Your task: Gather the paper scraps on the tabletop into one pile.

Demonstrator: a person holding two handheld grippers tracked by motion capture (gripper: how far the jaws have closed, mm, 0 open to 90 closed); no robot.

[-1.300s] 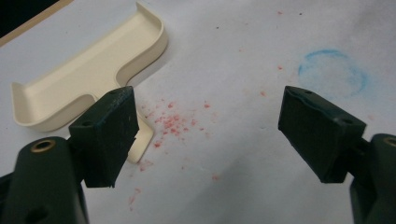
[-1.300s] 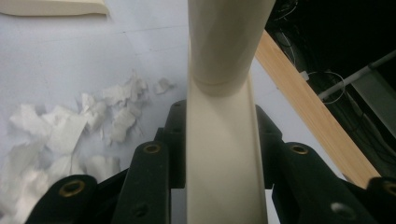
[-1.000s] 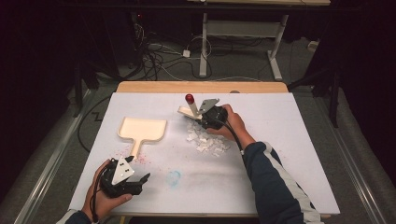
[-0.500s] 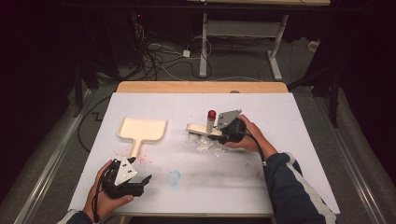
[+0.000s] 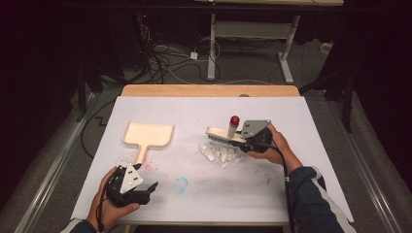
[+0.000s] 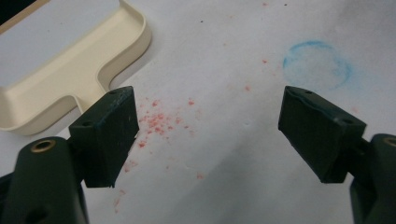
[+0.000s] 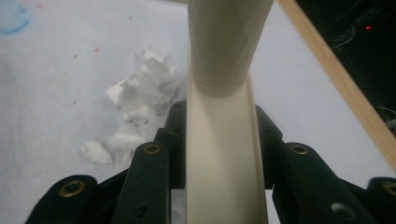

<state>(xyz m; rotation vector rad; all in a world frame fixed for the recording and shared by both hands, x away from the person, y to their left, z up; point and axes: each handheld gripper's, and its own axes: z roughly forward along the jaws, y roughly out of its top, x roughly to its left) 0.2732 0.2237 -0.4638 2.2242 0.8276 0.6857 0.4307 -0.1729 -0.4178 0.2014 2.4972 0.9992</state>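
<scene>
My right gripper (image 5: 252,141) is shut on a cream brush (image 5: 224,135) with a red-tipped handle (image 5: 234,120), held low at the centre right of the table. In the right gripper view the brush (image 7: 219,140) runs up between the jaws. A pile of white paper scraps (image 5: 221,154) lies just in front of the bristles, and the scraps (image 7: 140,98) sit left of the brush there. A cream dustpan (image 5: 148,136) lies flat at the left. My left gripper (image 5: 145,191) stands open near the front left edge, with nothing between its fingers (image 6: 107,135) and the dustpan (image 6: 60,70) ahead to its left.
The white table top (image 5: 194,107) carries red specks (image 6: 159,123) and a faint blue ring (image 5: 180,184) near the left gripper. A wooden strip (image 5: 209,91) edges the far side. Cables and a desk frame (image 5: 248,43) lie on the dark floor beyond.
My right hand has carried the brush to the right and a little nearer, across the top of the scrap pile. The left gripper and the dustpan have stayed put.
</scene>
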